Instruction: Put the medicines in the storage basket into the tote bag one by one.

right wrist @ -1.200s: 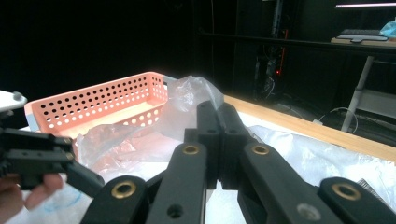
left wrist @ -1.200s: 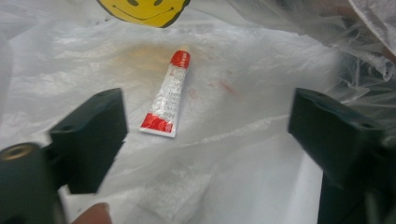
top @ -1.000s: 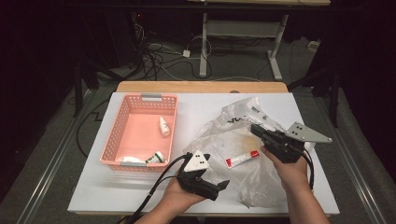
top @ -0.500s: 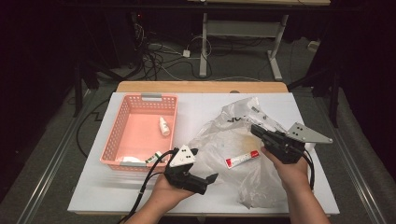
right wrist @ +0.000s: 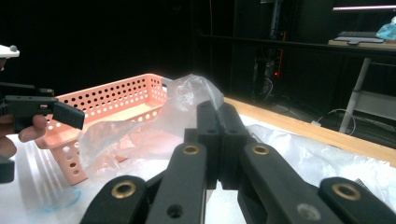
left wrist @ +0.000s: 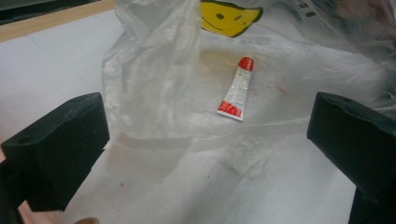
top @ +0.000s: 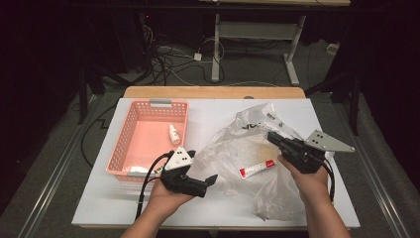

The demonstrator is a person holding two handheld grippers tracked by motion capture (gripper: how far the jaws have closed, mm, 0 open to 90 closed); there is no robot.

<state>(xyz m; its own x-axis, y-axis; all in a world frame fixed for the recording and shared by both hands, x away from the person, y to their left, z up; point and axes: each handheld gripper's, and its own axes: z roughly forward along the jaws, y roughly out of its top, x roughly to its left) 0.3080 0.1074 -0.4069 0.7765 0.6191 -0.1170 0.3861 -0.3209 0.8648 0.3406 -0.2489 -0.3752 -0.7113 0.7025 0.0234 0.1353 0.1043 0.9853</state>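
A clear plastic bag (top: pixel 242 148) with a yellow smiley print (left wrist: pixel 229 16) lies crumpled on the white table (top: pixel 124 203). Inside it lies a red-and-white tube (top: pixel 256 169), which in the left gripper view sits under the film (left wrist: pixel 236 88) ahead of the jaws. My left gripper (top: pixel 208 182) is held low at the bag's left side, pointing right, open wide with nothing between its fingers (left wrist: pixel 60 149). My right gripper (top: pixel 272 136) is shut on the bag's upper edge, and film (right wrist: pixel 191 93) rises around its closed tips (right wrist: pixel 217 116).
A pink perforated basket (top: pixel 119 153) stands left of the bag, holding a small white bottle (top: pixel 174 134) and another white item (top: pixel 136 169). The basket's wall (right wrist: pixel 116 100) and my left gripper (right wrist: pixel 46 112) appear in the right gripper view. A wooden strip (top: pixel 213 92) edges the table's far side.
My left gripper has drawn back to the left, away from the bag and closer to the basket's near corner. The right gripper and the bag have stayed put.
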